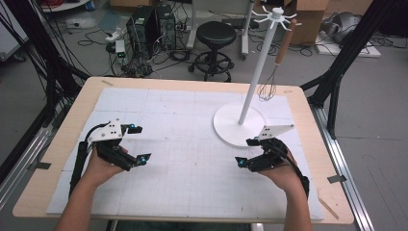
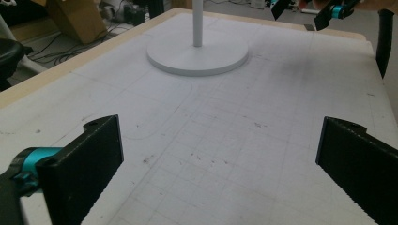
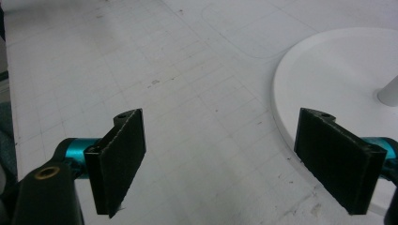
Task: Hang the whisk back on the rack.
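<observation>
The bench (image 1: 308,159) is made of light wood with round corners. A white mat (image 1: 183,159) with thin grid lines covers most of its top. The floor (image 1: 375,110) is grey and smooth. Behind the bench stands a round black stool (image 1: 216,33) with a ring for the feet. Next to it are two black computer boxes (image 1: 149,26), and lots of dark cables (image 1: 96,36) lie tangled on the floor around them. Brown cardboard boxes (image 1: 310,17) sit at the back. Black metal bars (image 1: 351,43) lean up on the right side, and more black bars and wires (image 1: 43,57) stand on the left. The light is soft and even.
</observation>
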